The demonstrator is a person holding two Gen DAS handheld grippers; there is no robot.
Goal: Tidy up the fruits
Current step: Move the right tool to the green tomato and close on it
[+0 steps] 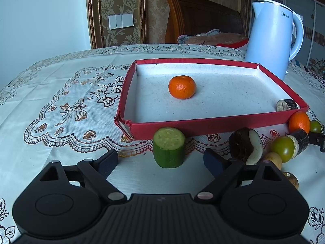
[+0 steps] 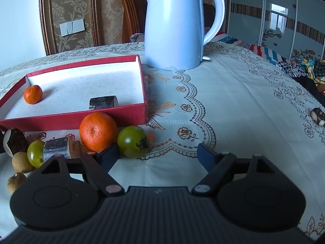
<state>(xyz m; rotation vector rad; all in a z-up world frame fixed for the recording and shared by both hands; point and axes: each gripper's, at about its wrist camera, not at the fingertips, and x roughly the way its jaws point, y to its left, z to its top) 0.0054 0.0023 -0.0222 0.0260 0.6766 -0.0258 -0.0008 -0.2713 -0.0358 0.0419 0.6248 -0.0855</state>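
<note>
- Damask wallpaper, a wooden headboard and a lace-printed cloth over the bench (image 1: 61, 101) frame both views; only the right wrist view takes in the patterned sliding wardrobe doors (image 2: 280, 20) at the far right.
- A red box (image 1: 213, 125) with a white floor holds a small tangerine (image 1: 182, 87) and, in its near right corner, a dark cane piece (image 2: 103, 102); the left view cuts that piece off behind the rim.
- Only the left view shows a cucumber stub (image 1: 169, 150) standing upright just in front of the box, between the parted fingers of the left gripper (image 1: 160, 160), which hold nothing.
- Outside the box's front corner sit a larger tangerine (image 2: 98, 131) and a green tomato (image 2: 132, 141), touching or nearly so; further left lie another green tomato, a cane piece and brown round fruits, partly hidden behind the tool body.
- The right gripper (image 2: 157, 155) has its fingers apart and empty, the left one just beside the tomato.
- The white kettle (image 2: 174, 24) reads "Midea" in the left view; the right view crops it to "idea".
- A small dark-and-white object (image 2: 318, 116) near the bench's right edge is hard to identify.
</note>
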